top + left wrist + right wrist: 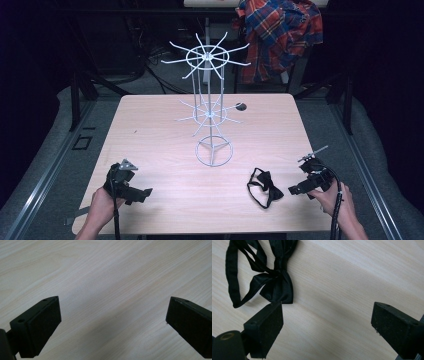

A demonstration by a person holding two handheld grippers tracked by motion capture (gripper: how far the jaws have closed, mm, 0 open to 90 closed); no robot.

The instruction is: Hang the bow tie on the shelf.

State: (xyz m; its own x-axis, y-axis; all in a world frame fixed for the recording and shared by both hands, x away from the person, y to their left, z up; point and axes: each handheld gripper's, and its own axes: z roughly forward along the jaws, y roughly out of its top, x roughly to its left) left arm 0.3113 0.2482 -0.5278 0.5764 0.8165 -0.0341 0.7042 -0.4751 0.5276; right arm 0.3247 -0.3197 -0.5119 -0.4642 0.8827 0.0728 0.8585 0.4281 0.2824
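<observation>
A black bow tie point(264, 187) with its looped strap lies flat on the wooden table point(160, 135), near the front right. My right gripper point(296, 189) rests just to its right, jaws wide open and empty. In the right gripper view the bow tie point(275, 285) lies beyond the left fingertip point(265, 326), apart from the pads. My left gripper point(145, 193) sits at the front left of the table, open over bare wood point(112, 302). A white wire rack point(210, 107) with two tiers of radiating hooks stands at the table's middle.
A plaid shirt point(280, 35) hangs behind the table at the back right. A small dark hole point(241, 106) marks the tabletop beside the rack. Grey floor and metal rails flank both sides of the table.
</observation>
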